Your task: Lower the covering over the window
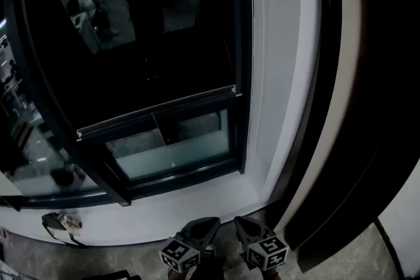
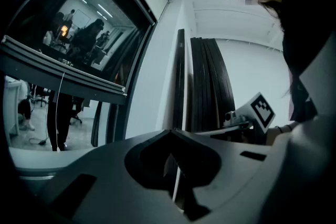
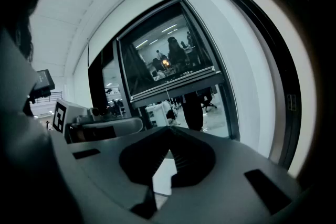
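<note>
A dark roller blind (image 1: 131,42) covers most of the window, and its bottom bar (image 1: 157,111) hangs a short way above the lower frame. Pale glass (image 1: 177,147) shows under the bar. A thin bead chain (image 1: 251,23) runs down the window's right edge. Both grippers sit low at the picture's bottom edge, below the white sill (image 1: 197,203) and apart from the blind. My left gripper (image 1: 197,233) is shut with nothing between its jaws, and so is my right gripper (image 1: 252,229). In the left gripper view the bar (image 2: 63,73) lies far ahead of my left gripper (image 2: 172,131). In the right gripper view the blind (image 3: 163,55) stands beyond my right gripper (image 3: 169,128).
A black curtain (image 1: 367,108) hangs in folds to the right of the window, past a white wall strip (image 1: 279,75). A small object with a cable (image 1: 59,223) lies at the sill's left end. The dark blind area mirrors a lit room with people.
</note>
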`<state>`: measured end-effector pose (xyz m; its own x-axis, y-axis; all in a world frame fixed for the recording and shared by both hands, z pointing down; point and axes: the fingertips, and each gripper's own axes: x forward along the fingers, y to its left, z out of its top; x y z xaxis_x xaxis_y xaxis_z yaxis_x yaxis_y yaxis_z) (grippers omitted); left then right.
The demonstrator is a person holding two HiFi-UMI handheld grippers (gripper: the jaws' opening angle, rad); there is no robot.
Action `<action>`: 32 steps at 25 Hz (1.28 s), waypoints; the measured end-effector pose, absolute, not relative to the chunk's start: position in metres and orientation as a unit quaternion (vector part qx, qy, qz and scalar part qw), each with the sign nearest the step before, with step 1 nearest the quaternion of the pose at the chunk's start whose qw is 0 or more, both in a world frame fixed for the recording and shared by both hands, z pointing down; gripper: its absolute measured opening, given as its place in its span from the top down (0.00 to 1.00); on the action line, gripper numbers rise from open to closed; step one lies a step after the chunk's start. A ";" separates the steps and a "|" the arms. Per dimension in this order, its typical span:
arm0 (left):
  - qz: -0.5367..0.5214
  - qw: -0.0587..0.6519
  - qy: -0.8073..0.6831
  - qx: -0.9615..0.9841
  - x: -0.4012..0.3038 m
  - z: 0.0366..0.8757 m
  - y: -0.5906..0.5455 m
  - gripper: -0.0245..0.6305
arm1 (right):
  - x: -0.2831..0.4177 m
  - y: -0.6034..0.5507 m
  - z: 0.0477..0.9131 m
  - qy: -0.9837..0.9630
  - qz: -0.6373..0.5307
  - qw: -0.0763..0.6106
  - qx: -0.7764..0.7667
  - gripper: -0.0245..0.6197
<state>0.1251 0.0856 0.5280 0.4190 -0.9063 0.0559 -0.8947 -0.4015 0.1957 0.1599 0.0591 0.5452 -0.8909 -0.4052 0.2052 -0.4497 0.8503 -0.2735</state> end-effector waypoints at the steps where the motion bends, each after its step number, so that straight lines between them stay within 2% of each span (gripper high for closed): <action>1: -0.029 0.100 -0.537 0.837 0.113 0.528 0.076 0.96 | 0.148 0.050 0.542 -0.960 0.161 0.064 0.222 0.96; 10: -0.007 0.080 -0.485 0.871 0.026 0.511 -0.018 0.96 | 0.059 -0.052 0.509 -0.947 0.158 0.019 0.279 0.96; 15: -0.009 0.067 -0.463 0.884 -0.011 0.503 -0.056 0.96 | 0.031 -0.103 0.498 -0.941 0.124 0.018 0.316 0.96; 23: -0.017 0.076 -0.454 0.888 -0.041 0.508 -0.091 0.96 | 0.018 -0.189 0.451 -0.918 0.052 0.011 0.394 0.96; 32: -0.016 0.074 -0.462 0.884 -0.044 0.515 -0.129 0.96 | 0.017 -0.284 0.384 -0.900 -0.001 -0.039 0.434 0.95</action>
<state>-0.0442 -0.1286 0.5148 0.5726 -0.8188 0.0402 -0.8141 -0.5621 0.1460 0.0174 -0.2838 0.3845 -0.6195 -0.7818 -0.0706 -0.7819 0.6225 -0.0317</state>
